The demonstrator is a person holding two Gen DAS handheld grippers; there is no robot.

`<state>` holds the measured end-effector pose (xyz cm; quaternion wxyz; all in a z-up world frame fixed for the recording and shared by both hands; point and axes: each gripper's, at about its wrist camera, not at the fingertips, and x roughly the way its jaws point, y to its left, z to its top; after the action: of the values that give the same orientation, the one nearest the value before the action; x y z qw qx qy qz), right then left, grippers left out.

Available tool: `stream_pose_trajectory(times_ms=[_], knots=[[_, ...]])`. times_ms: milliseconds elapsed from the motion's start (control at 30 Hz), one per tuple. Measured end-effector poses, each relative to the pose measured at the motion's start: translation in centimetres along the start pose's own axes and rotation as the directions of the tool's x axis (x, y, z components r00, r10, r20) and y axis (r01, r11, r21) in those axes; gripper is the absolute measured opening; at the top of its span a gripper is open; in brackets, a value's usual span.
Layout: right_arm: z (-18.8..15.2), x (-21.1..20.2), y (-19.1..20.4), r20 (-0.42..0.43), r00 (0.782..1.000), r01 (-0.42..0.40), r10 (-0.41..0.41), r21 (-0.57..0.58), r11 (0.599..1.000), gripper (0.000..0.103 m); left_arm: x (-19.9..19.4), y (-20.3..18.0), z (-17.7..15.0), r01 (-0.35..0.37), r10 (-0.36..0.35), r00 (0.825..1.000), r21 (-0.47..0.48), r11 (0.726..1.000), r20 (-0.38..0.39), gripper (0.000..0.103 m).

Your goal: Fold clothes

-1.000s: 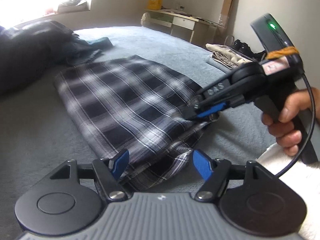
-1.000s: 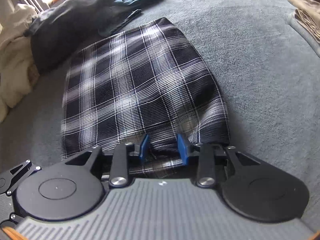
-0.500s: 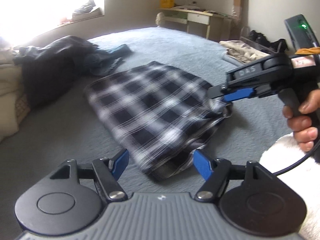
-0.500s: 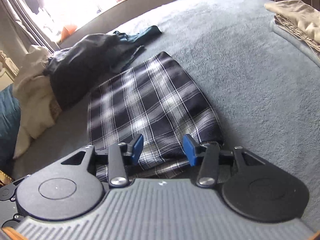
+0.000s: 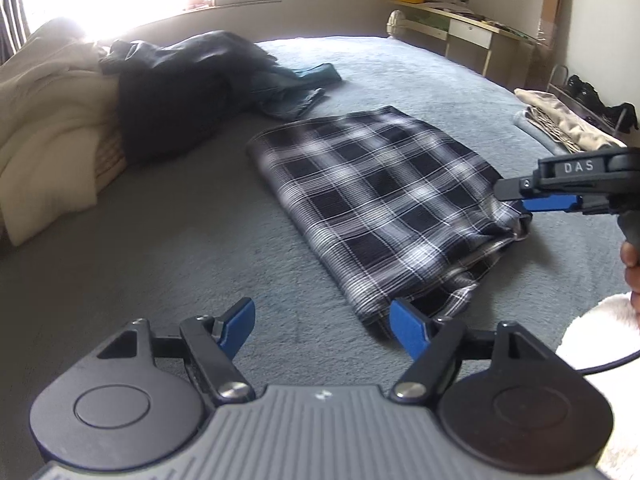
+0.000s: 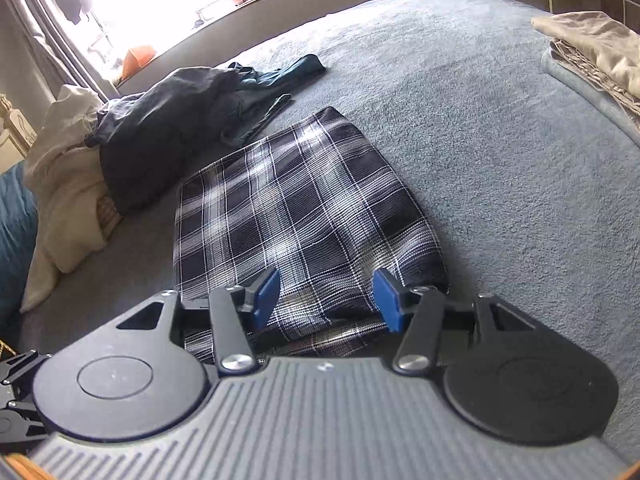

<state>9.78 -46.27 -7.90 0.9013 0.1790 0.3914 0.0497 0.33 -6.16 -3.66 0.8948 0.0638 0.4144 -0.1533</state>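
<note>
A folded dark plaid garment (image 5: 380, 208) lies flat on the grey bed cover (image 5: 160, 260). My left gripper (image 5: 324, 324) hovers above the bed just off the garment's near corner, its jaws opening a little wider, with nothing between them. My right gripper (image 6: 326, 296) hangs over the near edge of the plaid garment (image 6: 304, 216), its jaws opening. The cloth lies below them and the pads do not press on it. In the left wrist view the right gripper (image 5: 532, 200) reaches in from the right, just above the garment's right corner.
A heap of dark clothes (image 5: 180, 92) and a cream blanket (image 5: 48, 120) lie at the far left, with a teal garment (image 5: 316, 74) beside them. A folded beige stack (image 6: 596, 52) sits at the bed's right edge. A desk (image 5: 460, 28) stands beyond the bed.
Both grippers have drawn back and up from the plaid garment. The right jaws have spread and come off the cloth at its near edge. The garment now lies flat.
</note>
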Motion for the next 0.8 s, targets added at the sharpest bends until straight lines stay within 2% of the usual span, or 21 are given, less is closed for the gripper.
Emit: stream_pose_trajectory(times_ms=[300,800], knots=[[0.0,0.3,0.2,-0.011,1.0,0.016,-0.017,-0.008,1.0,0.055,0.2,0.4,-0.2,-0.028,0.027,0.999,-0.011,1.0,-0.016,0.082],[-0.3,0.0,0.5,-0.006,1.0,0.017,-0.017,-0.003,1.0,0.056,0.7,1.1,-0.3,-0.074,0.07,0.996,-0.061,0.995,-0.059,0.083]])
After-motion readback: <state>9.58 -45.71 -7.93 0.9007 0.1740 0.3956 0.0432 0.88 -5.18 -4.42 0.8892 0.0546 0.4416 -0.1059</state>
